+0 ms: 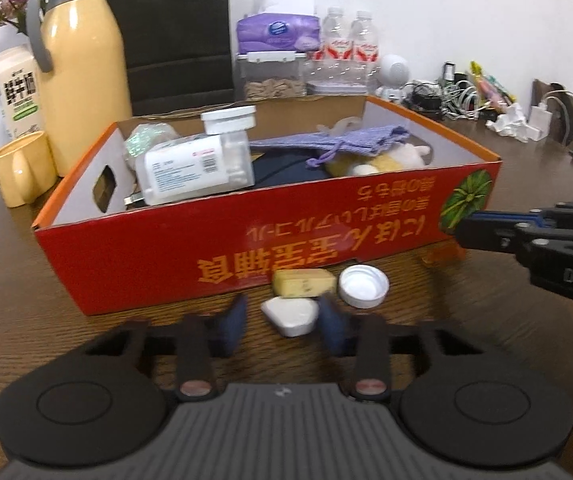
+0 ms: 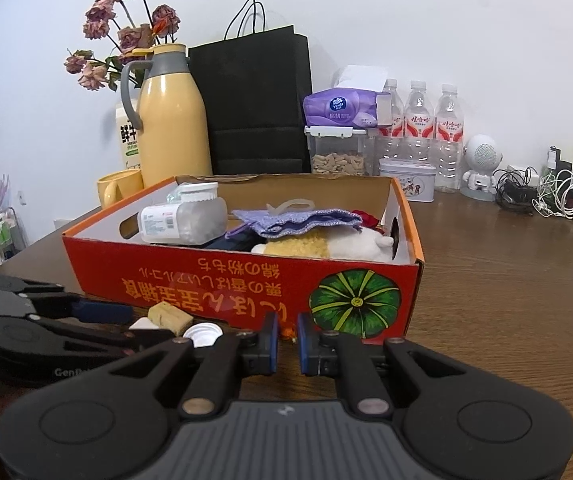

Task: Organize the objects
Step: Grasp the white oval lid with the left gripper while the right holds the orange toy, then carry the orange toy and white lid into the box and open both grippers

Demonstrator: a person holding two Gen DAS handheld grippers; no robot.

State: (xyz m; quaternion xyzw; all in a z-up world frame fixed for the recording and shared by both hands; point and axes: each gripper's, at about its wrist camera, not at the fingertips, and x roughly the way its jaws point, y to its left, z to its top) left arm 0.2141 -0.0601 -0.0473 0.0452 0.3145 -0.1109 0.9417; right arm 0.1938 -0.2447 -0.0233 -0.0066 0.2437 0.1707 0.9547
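The cardboard box is red outside with an orange rim, yellow-orange lettering, a dark green pumpkin with pale yellow-green stripes printed at one end, and white inner walls; in it lie a lilac knitted pouch, a yellow-and-white plush toy and a clear jar with a white label and white lid. On the dark brown wood-grain counter before it sit a pale yellow block speckled with dark flecks, a white bottle cap and a white rounded-triangle piece. Behind stand a mustard-yellow flask with a grey handle and collar, a matching yellow mug, a black paper bag, a purple tissue pack, and both black tongs have blue pads.
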